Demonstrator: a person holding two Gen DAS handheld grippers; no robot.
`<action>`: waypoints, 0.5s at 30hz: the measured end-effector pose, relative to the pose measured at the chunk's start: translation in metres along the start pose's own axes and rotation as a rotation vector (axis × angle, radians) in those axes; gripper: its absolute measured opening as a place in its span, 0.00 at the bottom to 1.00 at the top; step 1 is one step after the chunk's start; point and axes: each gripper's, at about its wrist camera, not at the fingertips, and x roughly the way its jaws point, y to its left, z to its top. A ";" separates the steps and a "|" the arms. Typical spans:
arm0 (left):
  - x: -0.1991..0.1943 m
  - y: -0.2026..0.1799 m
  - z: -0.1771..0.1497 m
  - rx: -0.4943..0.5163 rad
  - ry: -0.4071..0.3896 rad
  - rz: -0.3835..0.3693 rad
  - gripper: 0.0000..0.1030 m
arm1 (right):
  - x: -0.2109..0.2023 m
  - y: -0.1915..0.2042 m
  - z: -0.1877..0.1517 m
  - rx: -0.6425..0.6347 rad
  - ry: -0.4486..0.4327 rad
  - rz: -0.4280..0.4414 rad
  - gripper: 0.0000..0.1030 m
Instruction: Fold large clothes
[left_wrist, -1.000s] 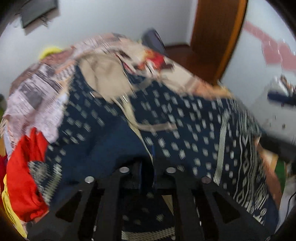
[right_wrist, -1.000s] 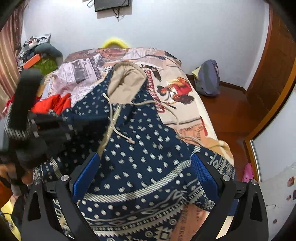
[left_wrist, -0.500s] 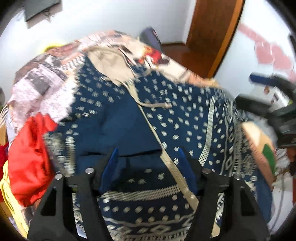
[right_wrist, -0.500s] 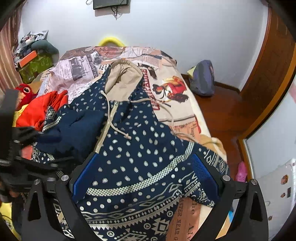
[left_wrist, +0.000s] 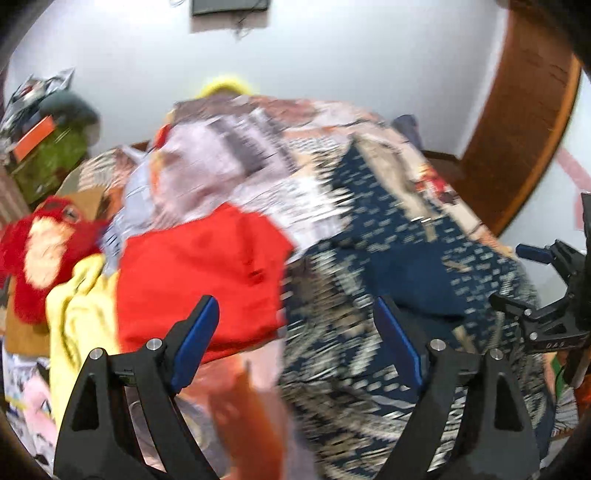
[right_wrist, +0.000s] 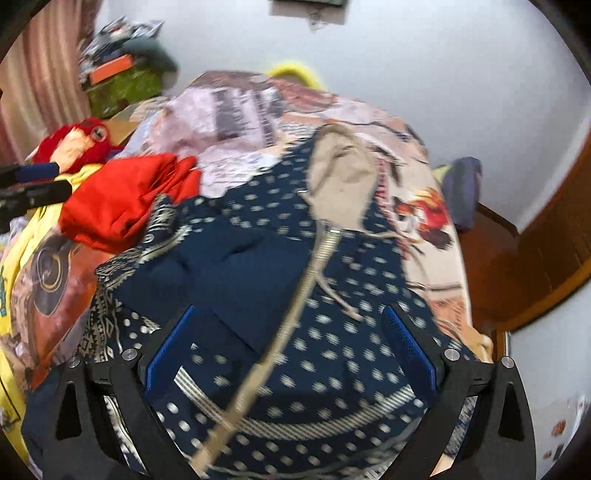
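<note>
Left wrist view, blurred: left gripper (left_wrist: 295, 328) spread wide, holding nothing, over red crumpled cloth (left_wrist: 199, 273) and navy dotted hooded garment with beige lining (left_wrist: 417, 266) on the patterned bedspread (left_wrist: 251, 155). Right wrist view: right gripper (right_wrist: 291, 350) also spread, empty, above the navy garment (right_wrist: 258, 266), which lies flat, left sleeve folded inward.

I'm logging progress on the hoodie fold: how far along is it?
Early. Done: the navy hoodie lies spread on the bed, one sleeve folded across its front. In hand: nothing; the left gripper and right gripper are both open. Left: other sleeve, body folds, hood.
</note>
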 end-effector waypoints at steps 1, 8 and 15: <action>0.005 0.008 -0.006 -0.004 0.016 0.016 0.83 | 0.011 0.009 0.003 -0.020 0.015 0.012 0.95; 0.057 0.029 -0.058 -0.018 0.182 -0.004 0.83 | 0.058 0.050 0.013 -0.112 0.092 0.060 0.85; 0.105 0.019 -0.095 -0.024 0.287 -0.039 0.83 | 0.102 0.071 0.016 -0.166 0.166 0.041 0.61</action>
